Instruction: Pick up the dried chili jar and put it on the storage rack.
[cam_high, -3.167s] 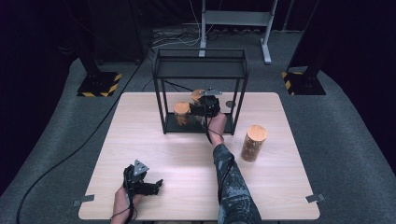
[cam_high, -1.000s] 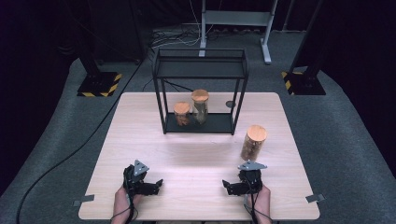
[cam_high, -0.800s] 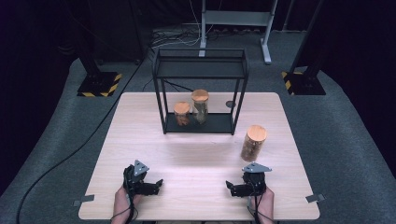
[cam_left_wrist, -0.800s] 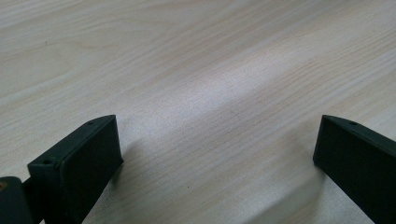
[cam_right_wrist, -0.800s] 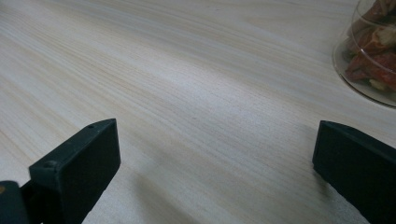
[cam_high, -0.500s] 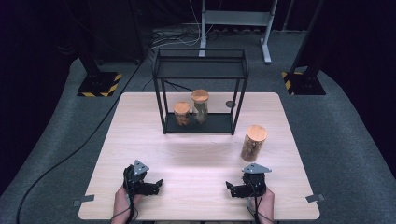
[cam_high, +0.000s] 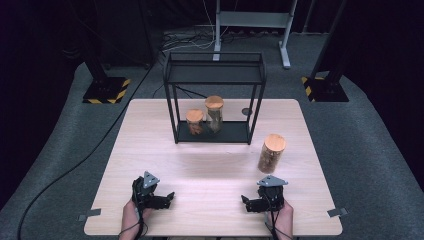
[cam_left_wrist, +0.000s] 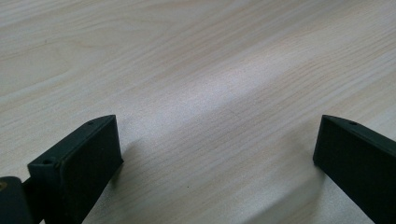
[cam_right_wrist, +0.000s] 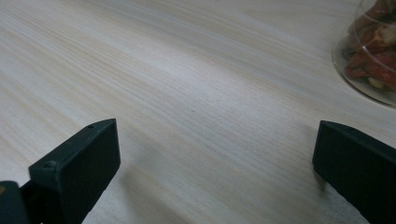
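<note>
Right gripper (cam_high: 246, 202) back; jar (cam_right_wrist: 373, 51) cut off.

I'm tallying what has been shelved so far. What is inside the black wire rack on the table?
On the bottom shelf of the black wire rack stand two cork-lidded jars: a short jar and a taller jar beside it. Their contents are too small to identify. The upper shelf looks bare.

Your left gripper (cam_high: 167, 197) and right gripper (cam_high: 246, 202) show matt black plastic jaws, each topped by a dull grey plate. Beneath them the table (cam_high: 215, 170) is pale wood, smooth, with fine grain and a soft sheen. The jar (cam_high: 271, 153) near your right hand is clear, glossy glass under a wooden lid. The rack (cam_high: 215, 97) is thin black metal, matt.
</note>
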